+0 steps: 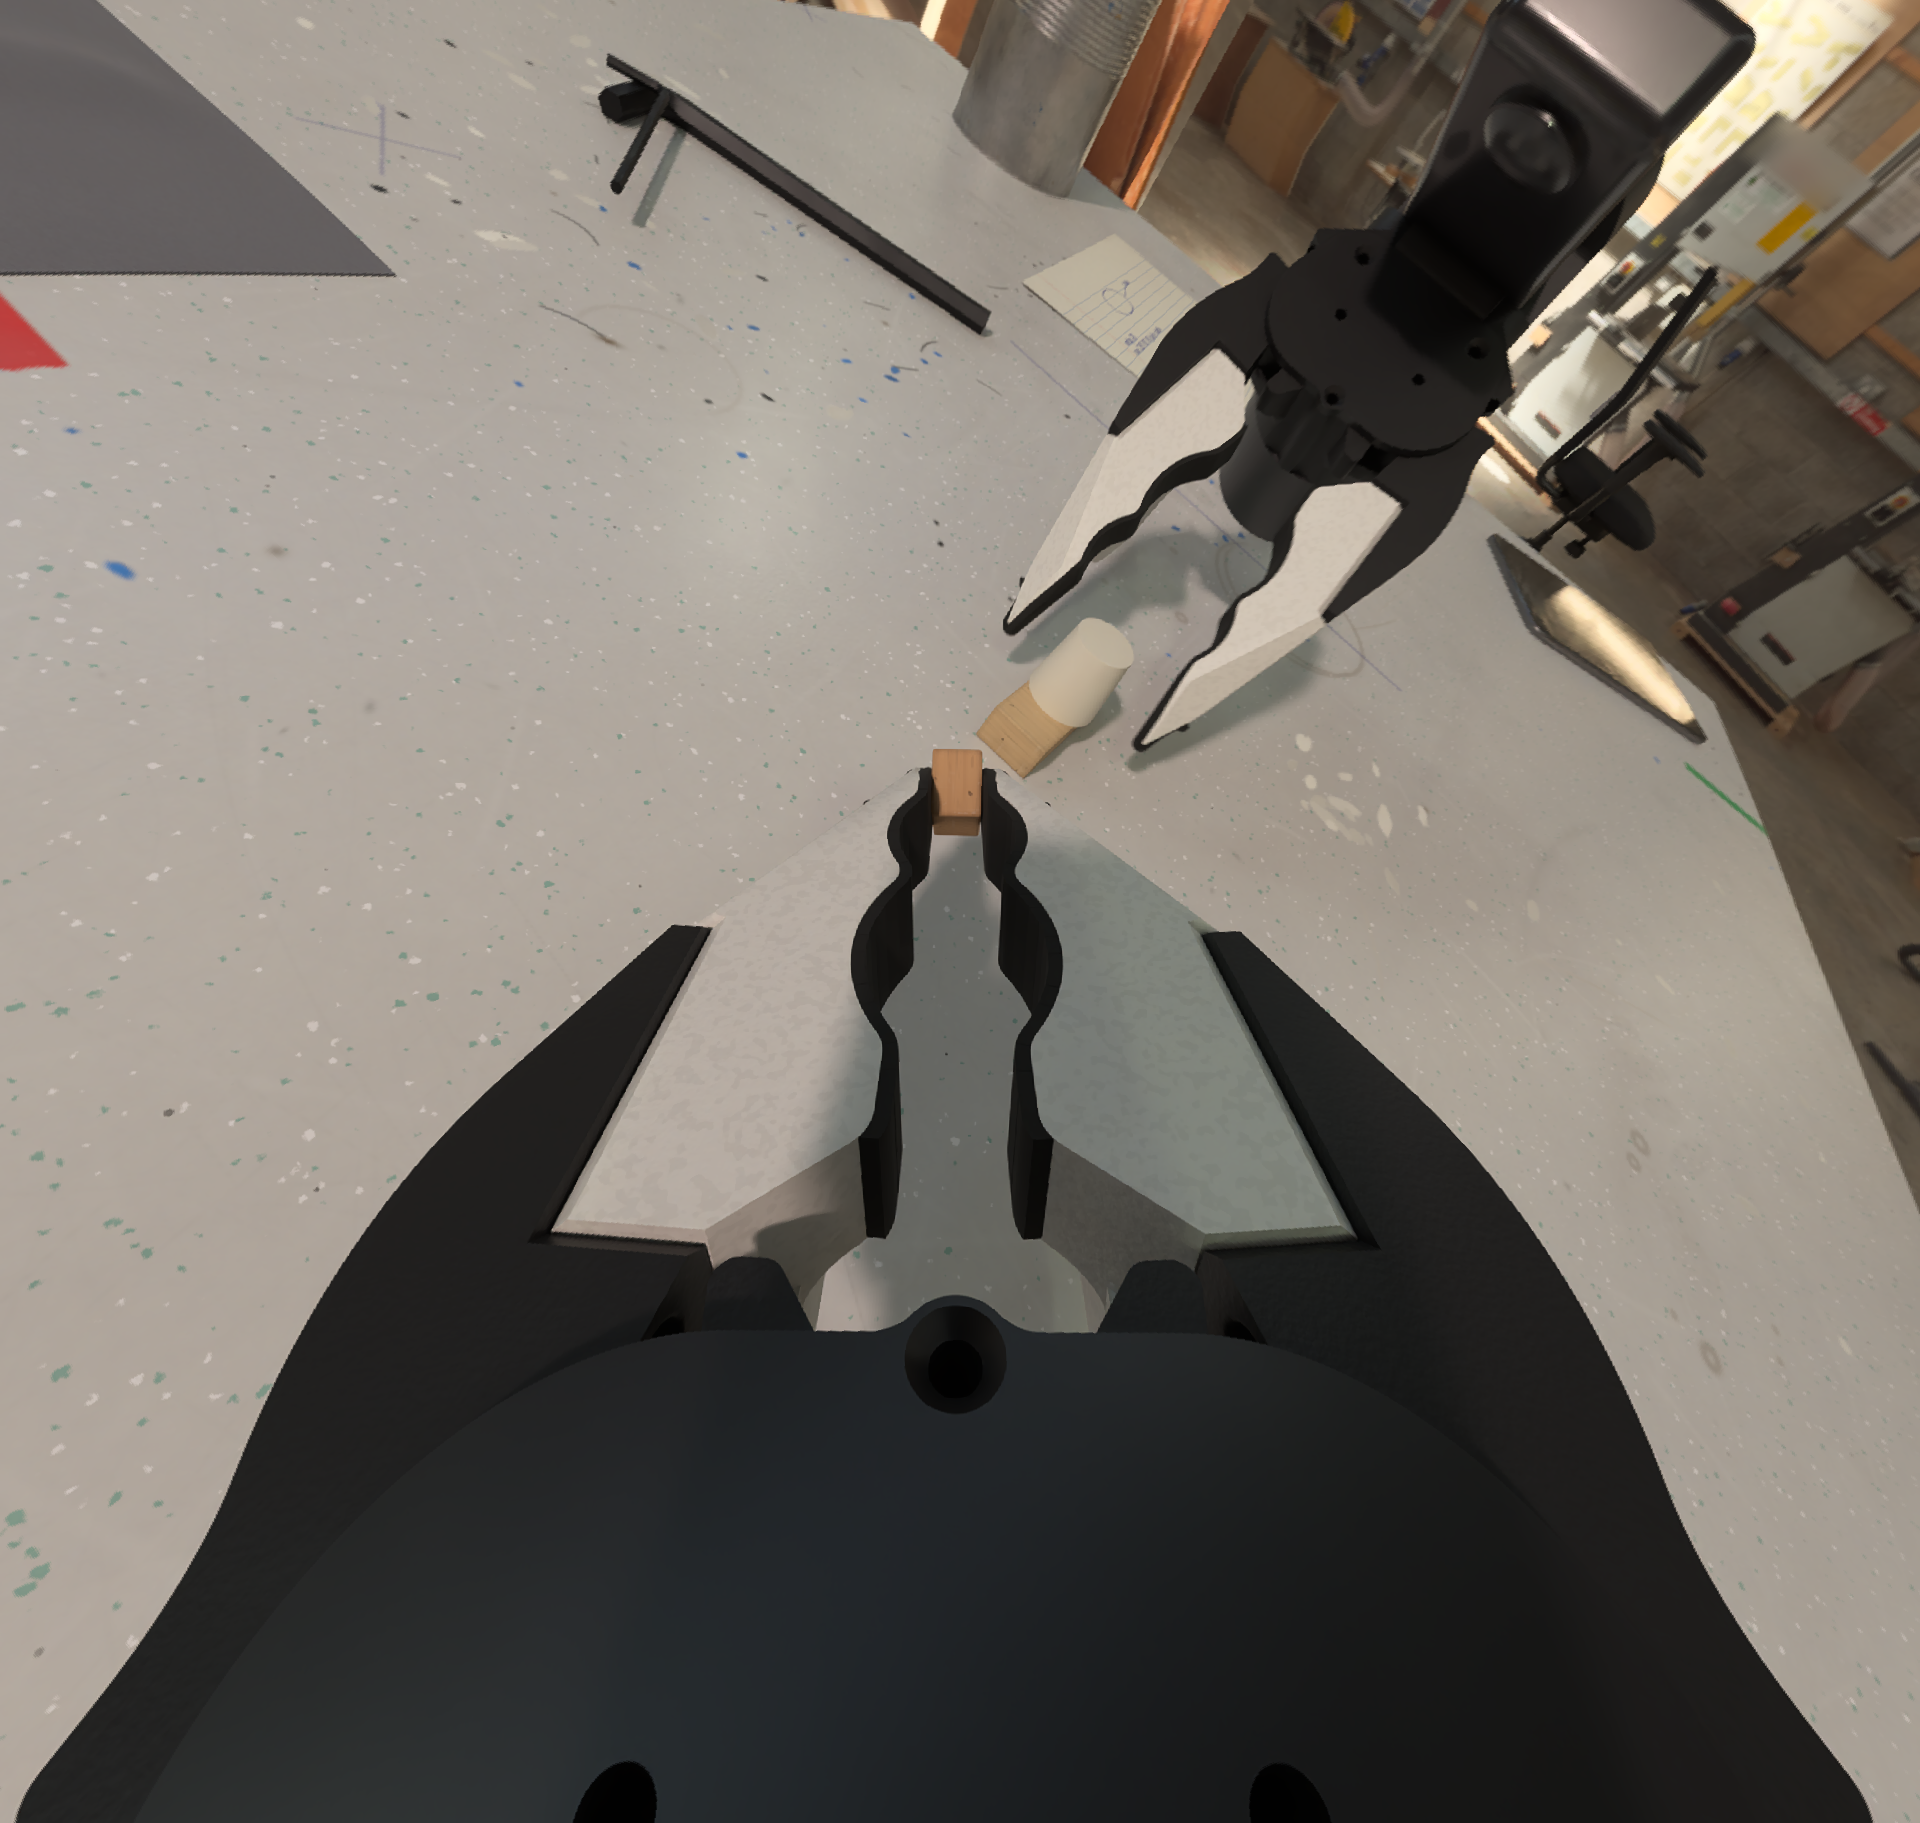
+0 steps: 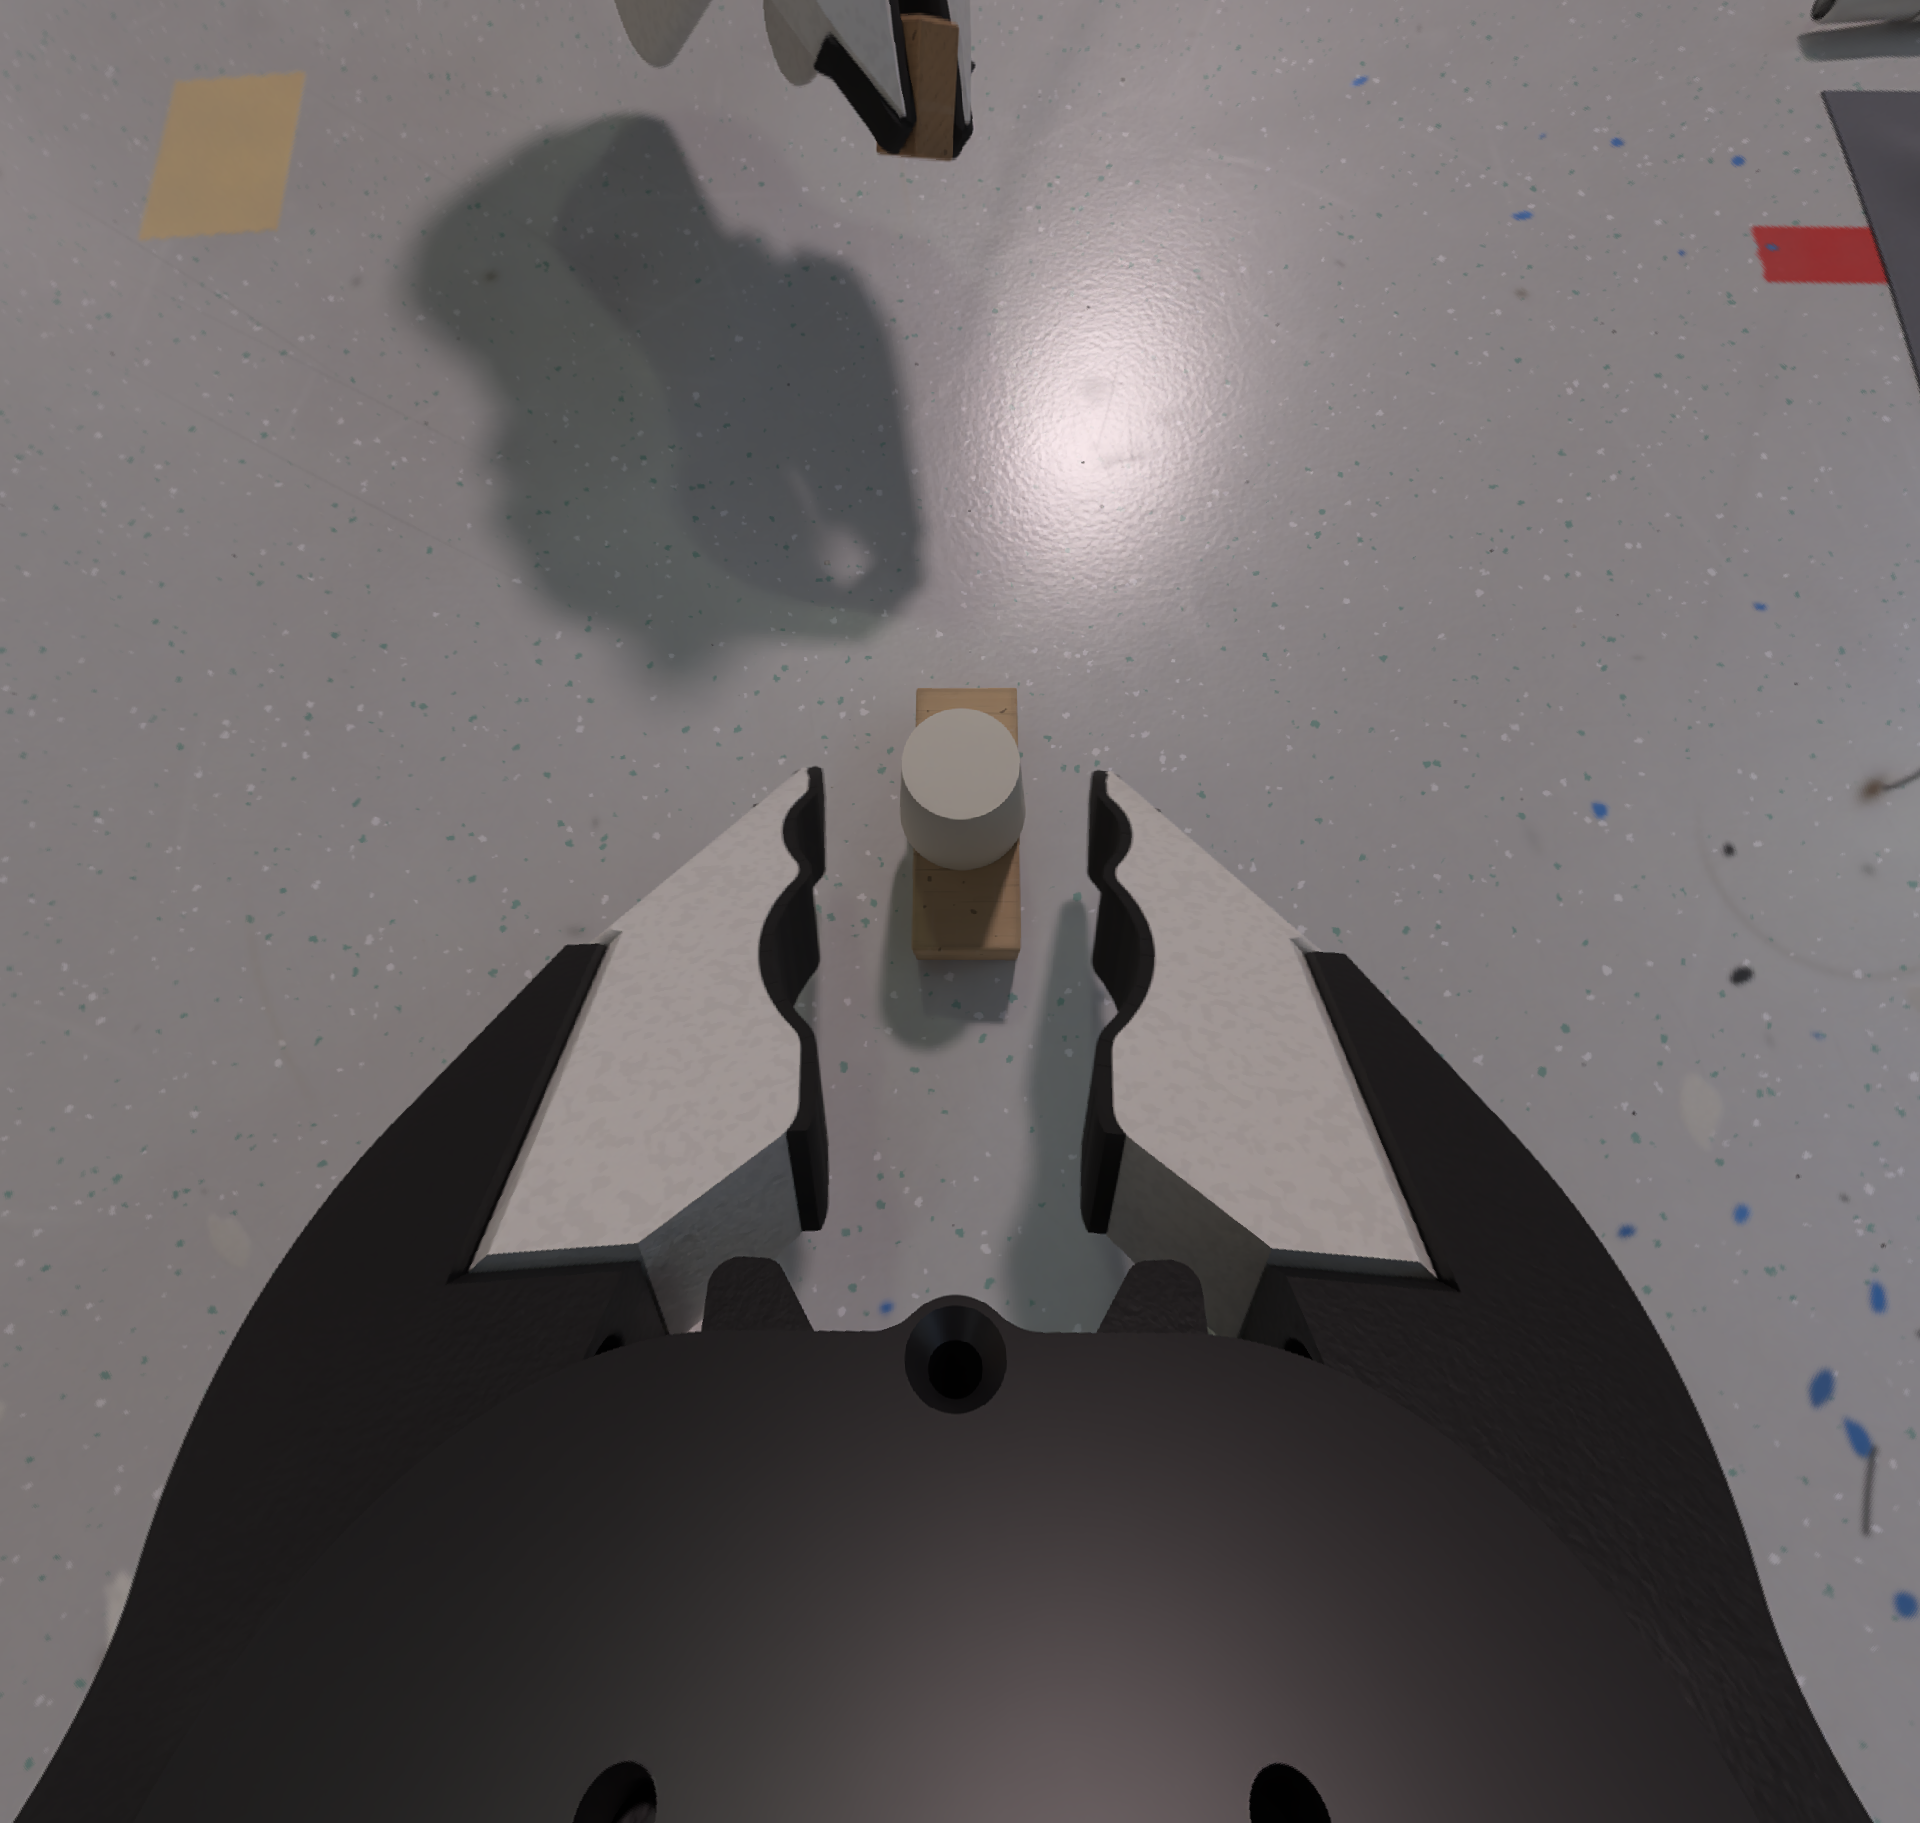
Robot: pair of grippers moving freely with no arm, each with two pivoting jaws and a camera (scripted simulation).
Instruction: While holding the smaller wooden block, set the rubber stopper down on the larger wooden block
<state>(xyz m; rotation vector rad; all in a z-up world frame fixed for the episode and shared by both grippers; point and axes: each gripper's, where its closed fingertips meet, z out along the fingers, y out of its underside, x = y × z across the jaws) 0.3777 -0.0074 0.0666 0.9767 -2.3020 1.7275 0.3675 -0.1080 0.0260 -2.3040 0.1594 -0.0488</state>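
Left tongs (image 1: 957, 786) pinch my smaller wooden block (image 1: 957, 789) aloft; right tongs (image 2: 954, 786) gape over the rubber stopper (image 2: 961, 786), apparently seated upright on the larger wooden block (image 2: 964, 906) on the worktop (image 2: 1351, 630), freeing it.

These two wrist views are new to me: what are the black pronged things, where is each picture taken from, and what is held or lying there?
Each pronged thing is a two-finger gripper, and each picture comes from a camera on one of them, looking along its fingers. The left gripper is shut on the smaller wooden block, held above the speckled table. The right gripper looks down with its fingers open on either side of the rubber stopper, holding nothing. The stopper stands upright on the larger wooden block, which lies flat on the table.
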